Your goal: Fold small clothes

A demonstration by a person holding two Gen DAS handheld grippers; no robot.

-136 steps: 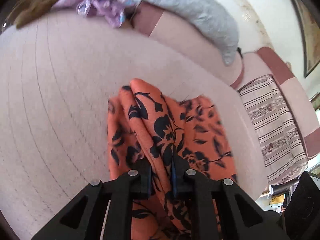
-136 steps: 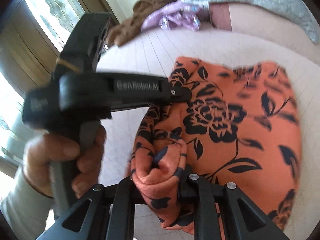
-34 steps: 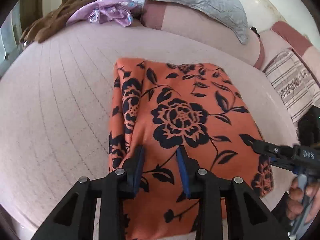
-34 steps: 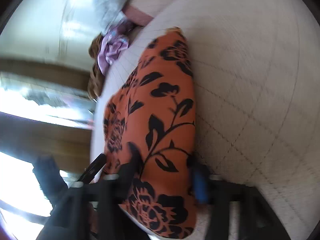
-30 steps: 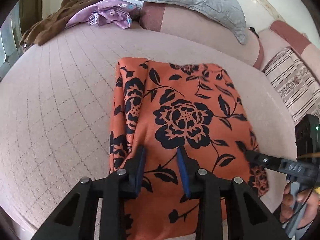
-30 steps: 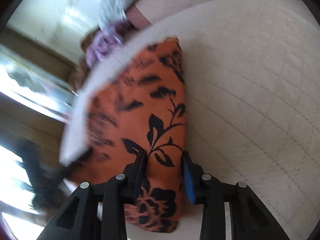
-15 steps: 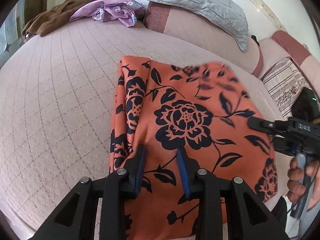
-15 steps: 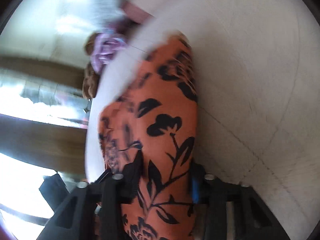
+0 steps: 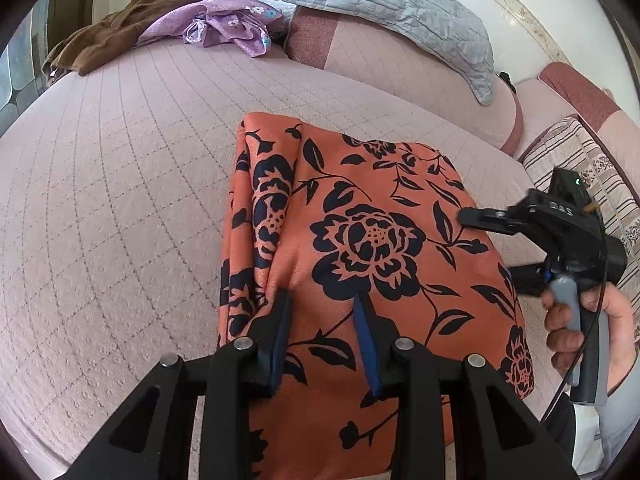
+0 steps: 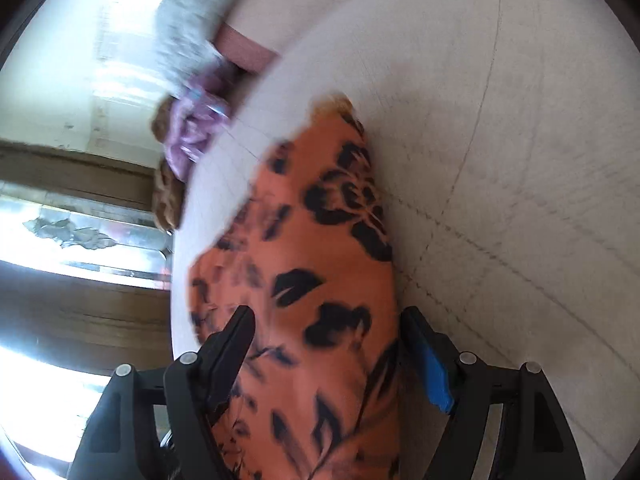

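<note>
An orange garment with black flowers (image 9: 360, 240) lies folded flat on the pink quilted bed (image 9: 120, 208). My left gripper (image 9: 322, 300) is open and sits over the garment's near edge, jaws apart with cloth under them. My right gripper (image 10: 326, 320) is open wide and rolled on its side, its jaws straddling the garment's right edge (image 10: 320, 280); that view is blurred. In the left wrist view the right gripper (image 9: 496, 240) is at the garment's right side, held by a hand.
A brown cloth (image 9: 120, 28) and a purple garment (image 9: 224, 24) lie at the bed's far edge. A grey pillow (image 9: 380, 4) rests on the pink headboard. A striped cushion (image 9: 600, 184) lies to the right.
My right gripper has opened wider and shifted along the garment's right edge. My left gripper has stayed open over the near edge. Earlier both grippers were shut on bunched cloth.
</note>
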